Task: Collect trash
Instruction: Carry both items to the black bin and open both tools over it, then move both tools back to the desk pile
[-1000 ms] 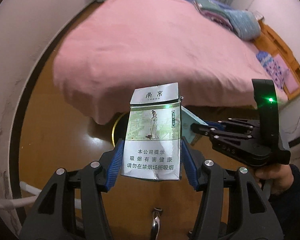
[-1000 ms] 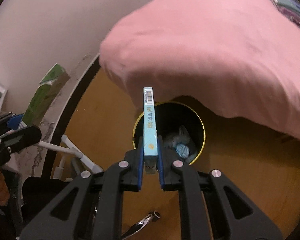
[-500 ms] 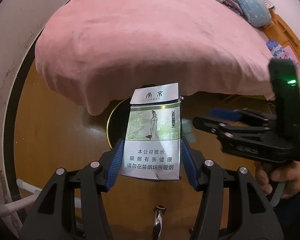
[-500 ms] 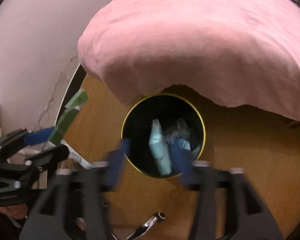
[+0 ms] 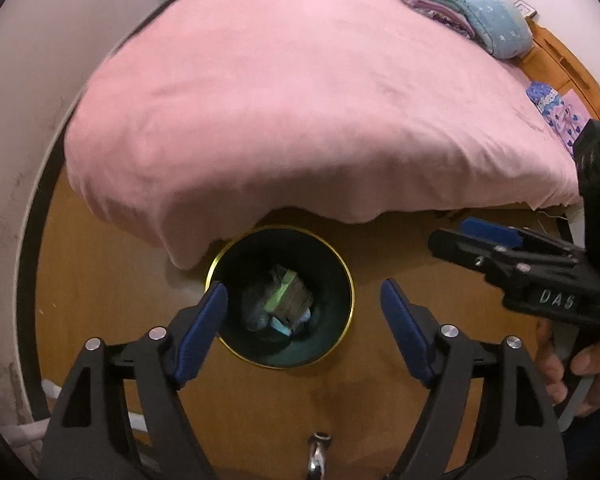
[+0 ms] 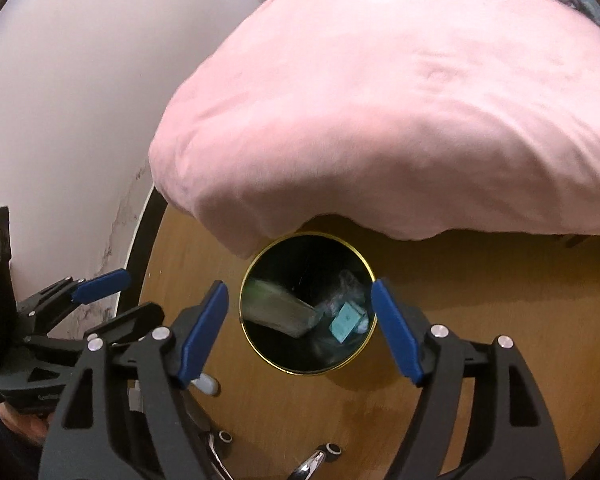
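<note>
A black bin with a gold rim (image 5: 352, 292) stands on the wooden floor at the foot of the bed. In it lie a green and silver cigarette pack (image 5: 288, 296) and a small teal box (image 5: 280, 325). My left gripper (image 5: 304, 300) hangs above the bin, its jaws opening with nothing between them. In the right wrist view the bin's rim (image 6: 312, 235) frames the blurred pack (image 6: 276, 308) and the teal box (image 6: 344, 322). My right gripper (image 6: 298, 300) also hovers over the bin, jaws opening and empty. Each gripper shows in the other's view: the right gripper (image 5: 460, 236), the left gripper (image 6: 120, 300).
A bed under a pink cover (image 5: 300, 100) overhangs the bin's far edge. Folded blankets (image 5: 480, 20) and a wooden headboard (image 5: 560, 64) lie at the far right. A white wall (image 6: 60, 100) with a dark skirting runs along the left. A hand (image 5: 580, 368) holds the right gripper.
The left gripper let go of the cigarette pack and the right one of the teal box; both now lie in the bin. Both grippers moved over the bin and stand open.
</note>
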The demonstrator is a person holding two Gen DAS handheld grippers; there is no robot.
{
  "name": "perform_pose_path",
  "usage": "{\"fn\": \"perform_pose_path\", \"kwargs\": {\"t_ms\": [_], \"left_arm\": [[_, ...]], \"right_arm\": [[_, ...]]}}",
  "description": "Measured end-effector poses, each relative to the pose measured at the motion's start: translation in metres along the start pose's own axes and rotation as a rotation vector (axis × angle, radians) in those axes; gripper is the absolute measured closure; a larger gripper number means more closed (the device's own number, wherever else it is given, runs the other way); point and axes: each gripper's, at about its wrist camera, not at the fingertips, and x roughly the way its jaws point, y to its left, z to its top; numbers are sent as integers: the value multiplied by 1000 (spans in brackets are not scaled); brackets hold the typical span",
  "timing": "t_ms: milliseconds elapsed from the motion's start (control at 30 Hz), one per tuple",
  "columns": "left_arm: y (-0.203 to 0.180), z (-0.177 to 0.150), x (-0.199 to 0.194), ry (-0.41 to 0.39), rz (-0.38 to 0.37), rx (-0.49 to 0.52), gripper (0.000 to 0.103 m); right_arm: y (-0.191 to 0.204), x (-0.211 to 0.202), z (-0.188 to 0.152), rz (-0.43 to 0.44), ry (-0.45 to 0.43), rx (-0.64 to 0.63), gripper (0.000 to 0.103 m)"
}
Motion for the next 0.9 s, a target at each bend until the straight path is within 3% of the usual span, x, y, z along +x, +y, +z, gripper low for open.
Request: {"fn": "perform_pose_path", "kwargs": {"t_ms": [100,233,400,433,467,633,767,900], "left_arm": [[-3,-5,-34,-57,46,26,22],[8,-21,-95,-141,124,5,14],[44,-76,-203,-243,328,-75,10],[53,-90,-224,-261,379,-105,10],[68,-114,-256,-283,447,-157,10],[126,-221,-356,-323,625,-366,9],[171,-341,-427,-307,829,-574,9],[202,-443,-464,-270,884,-789,9]], "right_arm": [[11,-16,2,-1,-27,-24,31],[58,-45,3,35,-78,-108,30],[167,-79,-14,155,-119,-314,25],[204,-85,-24,208,-120,-389,24],[229,-88,-31,245,-115,-441,23],[362,-96,-91,419,-57,-681,23],[465,-99,-166,552,17,-881,23],[540,-111,-250,638,73,-1070,23]]}}
